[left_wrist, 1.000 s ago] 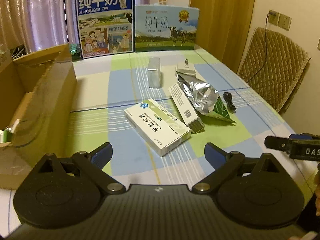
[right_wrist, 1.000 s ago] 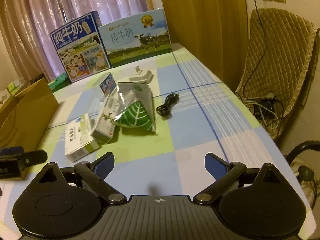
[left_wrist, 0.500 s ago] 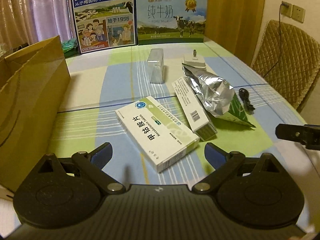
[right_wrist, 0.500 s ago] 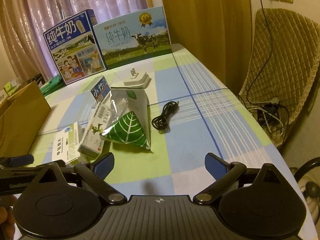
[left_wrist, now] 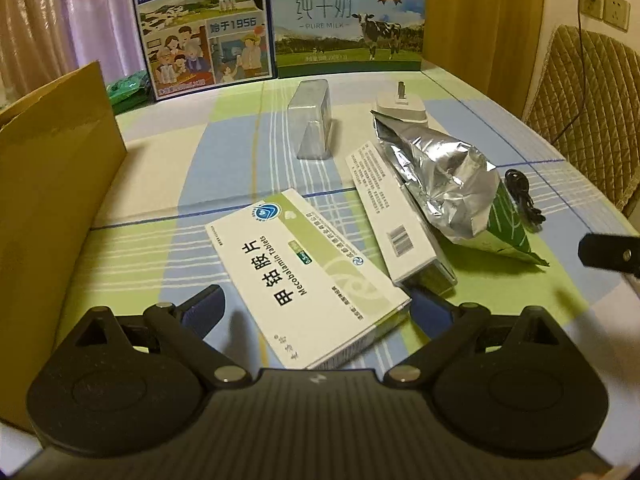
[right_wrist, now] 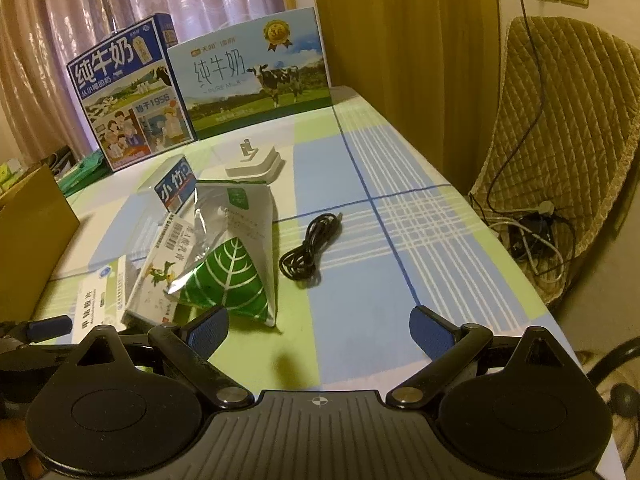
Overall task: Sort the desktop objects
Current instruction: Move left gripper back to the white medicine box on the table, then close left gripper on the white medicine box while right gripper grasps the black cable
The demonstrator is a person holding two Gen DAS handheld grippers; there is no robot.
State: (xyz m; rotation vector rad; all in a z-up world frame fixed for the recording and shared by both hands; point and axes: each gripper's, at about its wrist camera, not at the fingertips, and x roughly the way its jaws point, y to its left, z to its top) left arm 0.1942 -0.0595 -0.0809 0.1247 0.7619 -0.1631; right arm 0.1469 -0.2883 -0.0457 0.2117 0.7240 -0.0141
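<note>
Closer now to the Mecobalamin tablet box (left_wrist: 308, 280) than a second ago: left gripper (left_wrist: 316, 312) advanced and lowered, blue pads spread wide to either side of the box's near end, nothing clamped yet. Box flat on the checked tablecloth (left_wrist: 168, 168), near the table's front edge, angled, its right side close beside a slimmer white medicine carton (left_wrist: 394, 216). Probably the approach to a first pick, with the open cardboard box (left_wrist: 52, 184) at the table's left edge the likely destination.

Right gripper (right_wrist: 318, 330) also forward from a second ago, jaws wide apart and empty, hovering over bare cloth just short of the silver foil pouch with the green leaf (right_wrist: 236, 264). Coiled black cable (right_wrist: 310, 250) just right of that pouch, apart from it. White charger plug (right_wrist: 256, 162) behind the pouch, toward the table's far edge, and a small blue-labelled tissue pack (right_wrist: 176, 186) to its left.

Two milk cartons upright along the far edge, a blue one (left_wrist: 204, 24) and a green pasture one (left_wrist: 346, 20); likely backdrop rather than items to sort.

Nothing sorted among the items in view: all five small things on the cloth, clustered mid-table. Tablet box wide for the jaw span, so a grip across its narrow end looks the safer choice.
</note>
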